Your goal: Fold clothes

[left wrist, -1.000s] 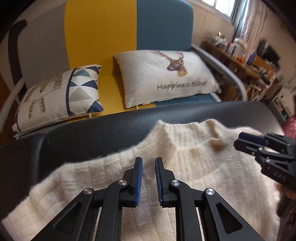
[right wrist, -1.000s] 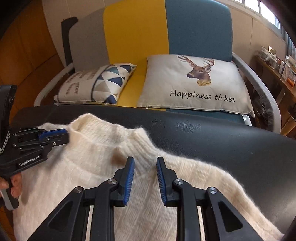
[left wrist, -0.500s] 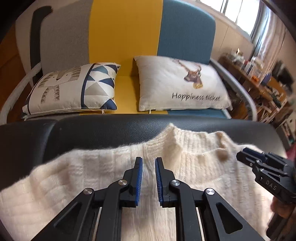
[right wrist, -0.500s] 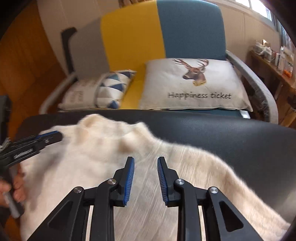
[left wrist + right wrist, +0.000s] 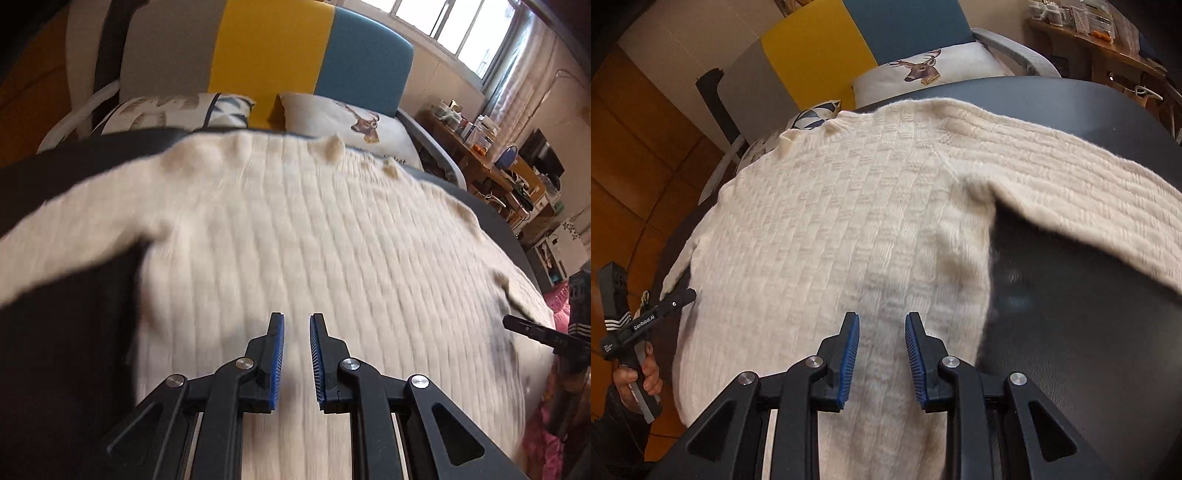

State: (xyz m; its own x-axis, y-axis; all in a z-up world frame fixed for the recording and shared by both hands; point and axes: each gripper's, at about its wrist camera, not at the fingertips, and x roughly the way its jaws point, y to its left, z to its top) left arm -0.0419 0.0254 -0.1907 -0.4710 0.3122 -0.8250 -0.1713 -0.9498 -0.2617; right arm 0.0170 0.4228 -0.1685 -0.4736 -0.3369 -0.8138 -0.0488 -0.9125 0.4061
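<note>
The left claw hangs low over the body of the cream sweater, its blue pads a narrow gap apart with nothing between them. A second ago both claws sat up near the collar; now they have drawn back toward the hem, and each view takes in the whole garment from neckline to lower body. That suggests the spreading step is done and the first fold is about to start, probably with a sleeve or a side edge.

The sweater lies flat, front or back up (I cannot tell which, as the left view is blurred by motion), on the dark, smooth tabletop. Its left sleeve runs out over the dark surface, its collar points away toward the sofa, and its right sleeve angles out and down on the other side.

The right claw hovers over the lower body near the sweater's right edge, also empty, its pads slightly parted.

Beyond the tabletop stands a sofa in grey, yellow and blue panels, carrying a patterned cushion and a deer cushion. Further right, a cluttered wooden shelf sits below a bright window.
</note>
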